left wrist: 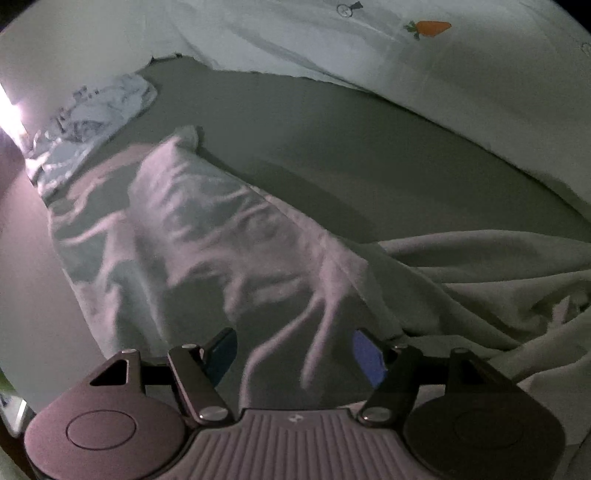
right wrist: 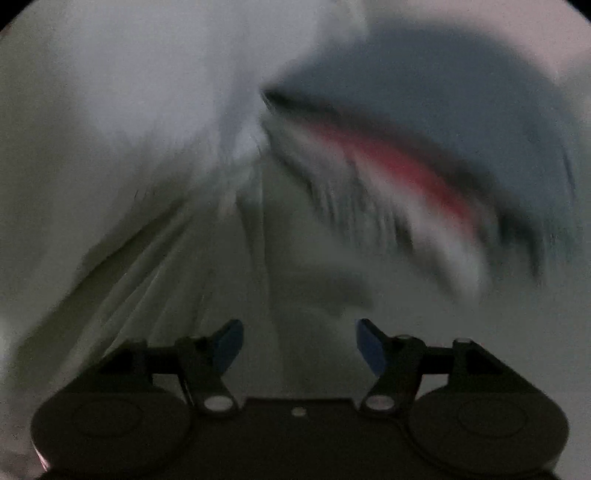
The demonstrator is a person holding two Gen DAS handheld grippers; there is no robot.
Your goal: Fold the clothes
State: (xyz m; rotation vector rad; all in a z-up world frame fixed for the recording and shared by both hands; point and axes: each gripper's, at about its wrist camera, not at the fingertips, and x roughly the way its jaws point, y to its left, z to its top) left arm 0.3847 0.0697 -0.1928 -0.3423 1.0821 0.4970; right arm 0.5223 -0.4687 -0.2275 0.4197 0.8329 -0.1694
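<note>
A pale, wrinkled garment (left wrist: 207, 236) lies stretched across the grey bed surface (left wrist: 332, 155) in the left wrist view, running from the far left toward me. My left gripper (left wrist: 293, 354) hovers over its near end, open, with only cloth showing between the blue pads (left wrist: 365, 354). In the right wrist view, which is heavily blurred, my right gripper (right wrist: 299, 345) is open above pale bunched fabric (right wrist: 236, 236). A blurred cloth with a red and white stripe and dark edge (right wrist: 399, 173) lies ahead to the right.
A crumpled white and blue patterned cloth (left wrist: 96, 110) sits at the far left by the wall. A white sheet with a carrot print (left wrist: 430, 28) covers the back. A grey blanket (left wrist: 498, 288) is bunched at the right. Bright light glares at the left edge.
</note>
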